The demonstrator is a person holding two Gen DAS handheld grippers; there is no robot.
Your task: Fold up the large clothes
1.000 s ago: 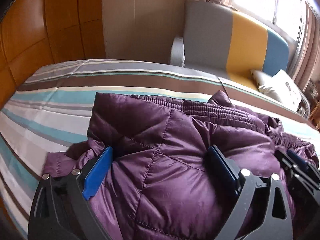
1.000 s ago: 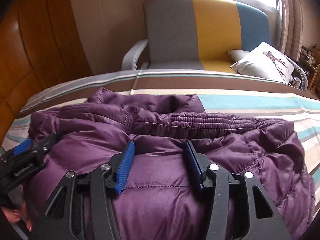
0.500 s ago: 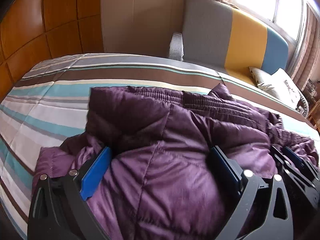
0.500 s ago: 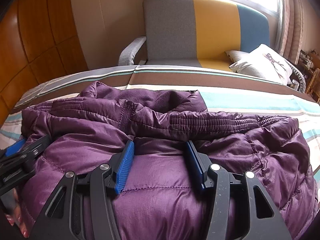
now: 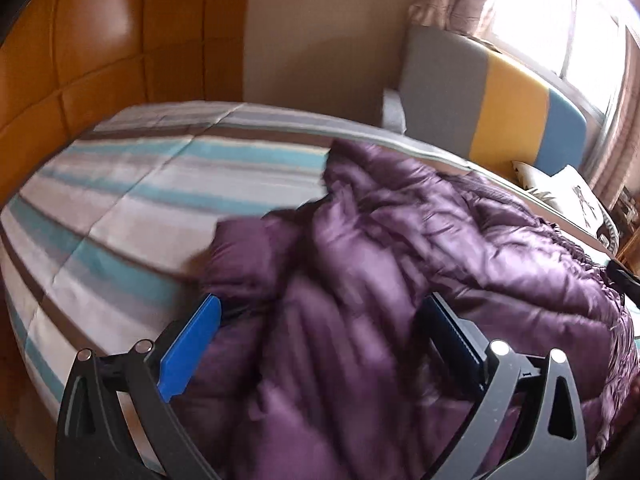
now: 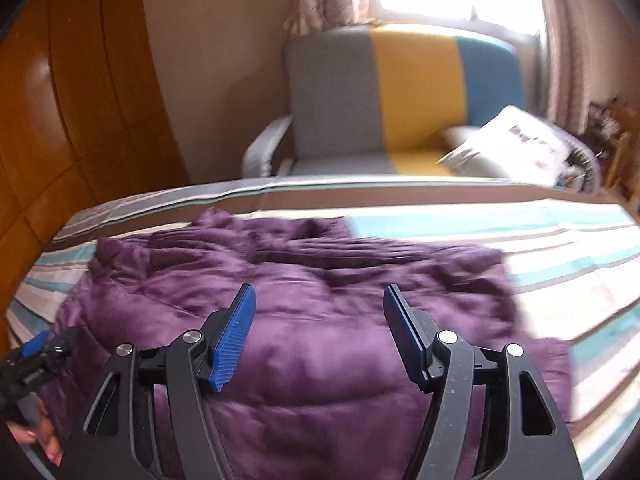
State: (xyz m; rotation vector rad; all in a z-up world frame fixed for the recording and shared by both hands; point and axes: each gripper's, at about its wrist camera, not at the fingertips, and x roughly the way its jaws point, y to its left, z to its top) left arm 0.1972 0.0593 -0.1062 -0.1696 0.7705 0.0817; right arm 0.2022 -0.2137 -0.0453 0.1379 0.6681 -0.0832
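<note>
A purple quilted down jacket (image 5: pixel 420 264) lies folded in a bulky heap on the striped bed; it also shows in the right wrist view (image 6: pixel 304 320). My left gripper (image 5: pixel 320 316) is open wide, its blue pads on either side of the jacket's puffy near edge, not clamping it. My right gripper (image 6: pixel 318 300) is open and empty, held just above the jacket's near part. The left gripper (image 6: pixel 36 354) also shows at the lower left of the right wrist view, with the person's fingers below it. Both views are motion-blurred.
The striped bedspread (image 5: pixel 132 208) extends left of the jacket and to its right (image 6: pixel 560 248). An orange padded headboard (image 5: pixel 80 60) stands at the left. A grey, yellow and blue armchair (image 6: pixel 400 96) with a white pillow (image 6: pixel 516 140) stands beyond the bed.
Both grippers have let go of the jacket and pulled back. The right gripper's jaws opened wider and rose off the fabric. The jacket now lies farther from both cameras.
</note>
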